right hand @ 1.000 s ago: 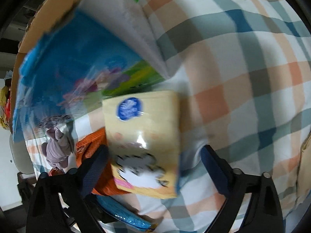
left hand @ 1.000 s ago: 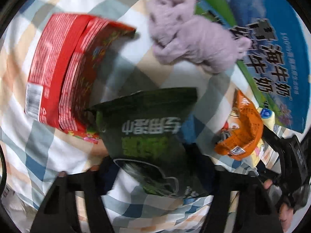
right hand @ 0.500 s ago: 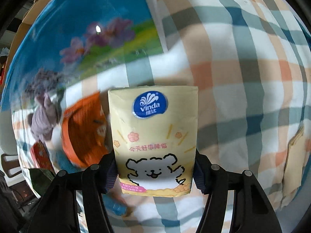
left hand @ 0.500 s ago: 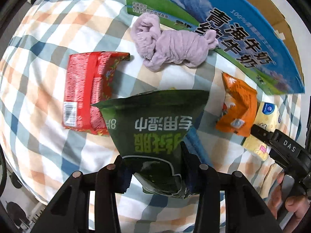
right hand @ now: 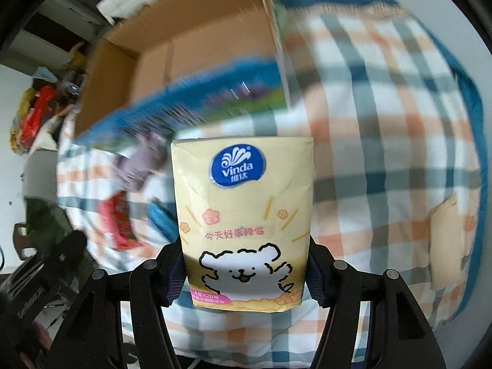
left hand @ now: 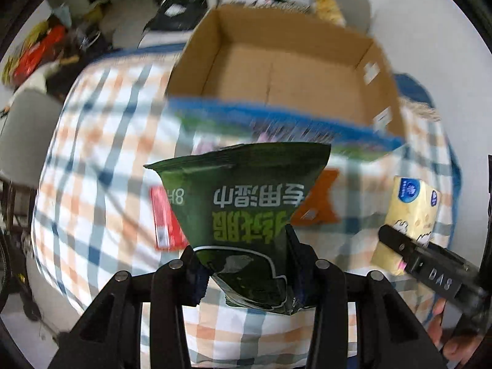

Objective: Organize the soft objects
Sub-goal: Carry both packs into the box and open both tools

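Observation:
My left gripper point(left hand: 243, 255) is shut on a dark green wet-wipe pack point(left hand: 243, 203) and holds it up above the checked cloth. My right gripper point(right hand: 243, 273) is shut on a yellow Vinda tissue pack point(right hand: 243, 215), also lifted; that pack shows in the left wrist view point(left hand: 409, 212) too. An open cardboard box point(left hand: 295, 70) with a blue printed front stands ahead, its inside empty; it also shows in the right wrist view point(right hand: 184, 52). A red pack point(left hand: 163, 218), an orange pack point(left hand: 319, 209) and a purple plush point(right hand: 141, 160) lie on the cloth.
The checked cloth point(left hand: 101, 141) covers a bed or table. A grey chair point(left hand: 21, 135) and floor clutter point(left hand: 40, 52) are at the left. A blue item point(right hand: 160, 218) lies near the red pack.
Both grippers have risen with their packs and tilted up, so the open box interior now shows. A second ago both were open around their packs; now they grip them.

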### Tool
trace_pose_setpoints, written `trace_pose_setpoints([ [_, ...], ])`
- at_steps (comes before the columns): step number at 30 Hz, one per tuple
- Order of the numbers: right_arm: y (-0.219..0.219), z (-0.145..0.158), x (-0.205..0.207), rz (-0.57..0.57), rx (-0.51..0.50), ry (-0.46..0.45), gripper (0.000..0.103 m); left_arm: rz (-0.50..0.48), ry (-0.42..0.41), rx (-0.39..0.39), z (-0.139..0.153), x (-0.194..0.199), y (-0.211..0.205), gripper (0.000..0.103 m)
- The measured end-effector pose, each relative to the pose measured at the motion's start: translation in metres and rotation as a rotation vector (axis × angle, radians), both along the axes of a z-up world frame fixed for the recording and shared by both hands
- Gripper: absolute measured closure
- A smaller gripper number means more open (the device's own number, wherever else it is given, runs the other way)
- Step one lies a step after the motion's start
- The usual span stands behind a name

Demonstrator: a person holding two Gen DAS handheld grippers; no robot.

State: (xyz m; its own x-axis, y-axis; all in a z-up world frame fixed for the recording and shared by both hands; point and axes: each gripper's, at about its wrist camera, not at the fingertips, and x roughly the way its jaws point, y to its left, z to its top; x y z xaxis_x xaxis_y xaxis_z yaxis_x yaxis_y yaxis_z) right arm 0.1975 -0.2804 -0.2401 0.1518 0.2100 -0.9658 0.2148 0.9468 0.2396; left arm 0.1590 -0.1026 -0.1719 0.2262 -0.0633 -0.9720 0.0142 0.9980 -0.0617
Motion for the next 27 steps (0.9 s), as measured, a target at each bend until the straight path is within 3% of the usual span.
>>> trace_pose_setpoints([
  [4, 0.010, 0.062, 0.010, -0.004, 0.029, -0.086, 0.037, -0.055, -0.065, -0.016, 0.038, 0.025, -0.002, 0.064],
  [9, 0.008, 0.110, 0.035, -0.012, 0.011, -0.158, 0.037, -0.112, -0.088, -0.060, 0.063, 0.070, -0.010, 0.064],
  [15, 0.010, 0.143, 0.078, -0.021, 0.000, -0.183, 0.037, -0.147, -0.064, -0.114, 0.051, 0.148, -0.010, 0.064],
  [20, 0.026, 0.116, 0.129, 0.008, -0.040, -0.157, 0.037, -0.146, 0.030, -0.170, 0.022, 0.211, -0.010, 0.064],
  [27, 0.023, 0.022, 0.193, 0.045, -0.067, -0.063, 0.037, -0.157, 0.204, -0.259, -0.047, 0.276, -0.013, 0.064],
])
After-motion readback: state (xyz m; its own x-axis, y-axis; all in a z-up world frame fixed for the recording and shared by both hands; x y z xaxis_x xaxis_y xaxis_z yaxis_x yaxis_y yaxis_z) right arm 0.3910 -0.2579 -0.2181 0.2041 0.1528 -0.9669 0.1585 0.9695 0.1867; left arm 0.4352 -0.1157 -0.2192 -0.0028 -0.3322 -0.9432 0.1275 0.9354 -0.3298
